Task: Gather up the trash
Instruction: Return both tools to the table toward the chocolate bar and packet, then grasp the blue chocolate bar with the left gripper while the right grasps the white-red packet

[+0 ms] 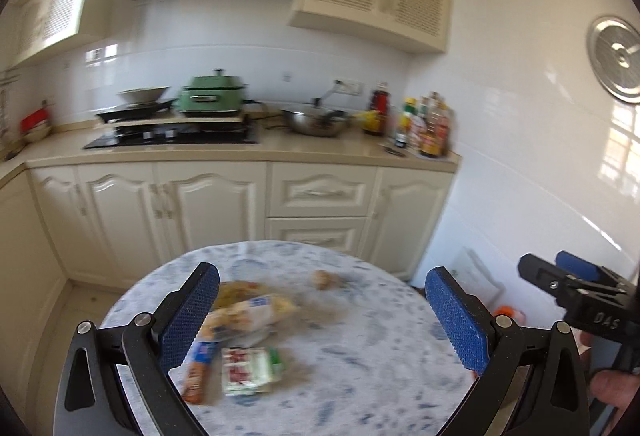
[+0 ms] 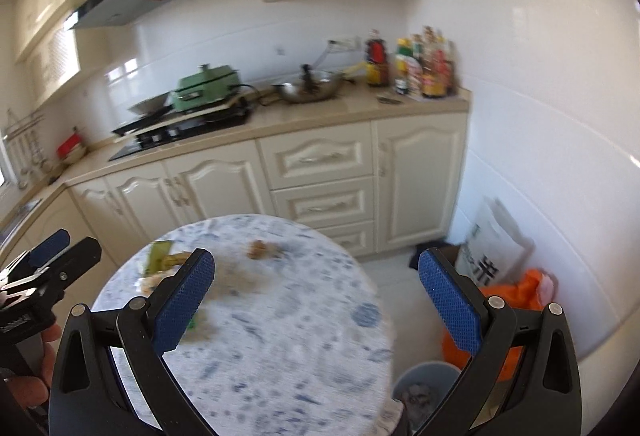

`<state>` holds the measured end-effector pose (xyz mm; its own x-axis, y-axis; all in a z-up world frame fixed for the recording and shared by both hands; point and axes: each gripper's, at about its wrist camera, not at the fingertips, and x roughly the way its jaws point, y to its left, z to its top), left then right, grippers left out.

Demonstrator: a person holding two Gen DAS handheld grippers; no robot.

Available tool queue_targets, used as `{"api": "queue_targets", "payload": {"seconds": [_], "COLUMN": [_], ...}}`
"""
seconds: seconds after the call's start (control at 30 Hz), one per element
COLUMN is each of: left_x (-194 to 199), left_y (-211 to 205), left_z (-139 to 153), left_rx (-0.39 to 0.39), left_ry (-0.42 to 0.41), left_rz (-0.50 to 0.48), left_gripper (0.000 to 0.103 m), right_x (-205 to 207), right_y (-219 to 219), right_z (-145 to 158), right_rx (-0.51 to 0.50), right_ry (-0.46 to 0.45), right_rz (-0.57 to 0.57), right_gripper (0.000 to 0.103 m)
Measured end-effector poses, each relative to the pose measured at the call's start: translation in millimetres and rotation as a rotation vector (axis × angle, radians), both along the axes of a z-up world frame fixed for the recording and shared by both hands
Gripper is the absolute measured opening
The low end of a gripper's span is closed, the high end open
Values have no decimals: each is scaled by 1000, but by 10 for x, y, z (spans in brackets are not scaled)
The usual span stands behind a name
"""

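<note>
Left gripper (image 1: pixel 322 320) hovers over the near edge of a round table (image 1: pixel 360 356) with blue-speckled cloth, fingers spread wide apart, nothing between them. Trash lies on the table's left half — a clear wrapper with yellowish contents (image 1: pixel 248 310) just beside the left blue pad, an orange snack packet (image 1: pixel 198 372) and a red-and-green packet (image 1: pixel 248 372) nearer the camera, all blurred. A small brown scrap (image 1: pixel 326 279) sits apart, toward the far side. Right gripper (image 2: pixel 316 304) is also held above the table, jaws wide apart and empty — its view shows a grey bin (image 2: pixel 424 392) on the floor just right of the table, with an orange bag (image 2: pixel 516 296) behind it against the wall.
</note>
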<state>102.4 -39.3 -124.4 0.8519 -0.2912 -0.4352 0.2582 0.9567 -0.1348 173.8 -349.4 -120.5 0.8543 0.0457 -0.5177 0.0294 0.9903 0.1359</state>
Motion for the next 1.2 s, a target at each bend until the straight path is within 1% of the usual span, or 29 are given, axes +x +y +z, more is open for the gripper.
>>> {"api": "queue_targets", "payload": {"seconds": [0.1, 0.2, 0.3, 0.47, 0.63, 0.73, 0.83, 0.9, 1.03, 1.07, 1.2], "left_x": [-103, -139, -238, -236, 18, 174, 374, 569, 880, 984, 1315], "left_y": [191, 319, 443, 595, 680, 682, 660, 723, 672, 668, 595], "left_z": [-11, -52, -120, -242, -431, -552, -717, -802, -1044, -1137, -1366], "left_rx": [7, 20, 29, 55, 70, 86, 112, 125, 157, 172, 204], "left_ry": [-9, 0, 15, 53, 119, 157, 201, 226, 279, 297, 361], "left_rz": [63, 116, 156, 205, 216, 207, 180, 163, 126, 115, 88], "left_gripper": [102, 102, 102, 102, 102, 102, 102, 102, 101, 100, 91], "right_x": [56, 109, 183, 321, 461, 528, 583, 607, 674, 696, 765], "right_y": [241, 439, 644, 954, 1230, 1340, 1406, 1436, 1466, 1474, 1511], "right_z": [28, 18, -34, -227, -499, -643, -754, -812, -955, -998, -1147], "right_rx": [-15, -22, -28, -41, -51, -58, -58, -67, -81, -85, -94], "right_ry": [-10, -10, 5, 54, 125, 161, 189, 202, 241, 252, 291], "right_rz": [46, 88, 130, 190, 228, 238, 233, 228, 211, 209, 205], "right_gripper": [103, 103, 103, 103, 103, 103, 103, 103, 103, 103, 103]}}
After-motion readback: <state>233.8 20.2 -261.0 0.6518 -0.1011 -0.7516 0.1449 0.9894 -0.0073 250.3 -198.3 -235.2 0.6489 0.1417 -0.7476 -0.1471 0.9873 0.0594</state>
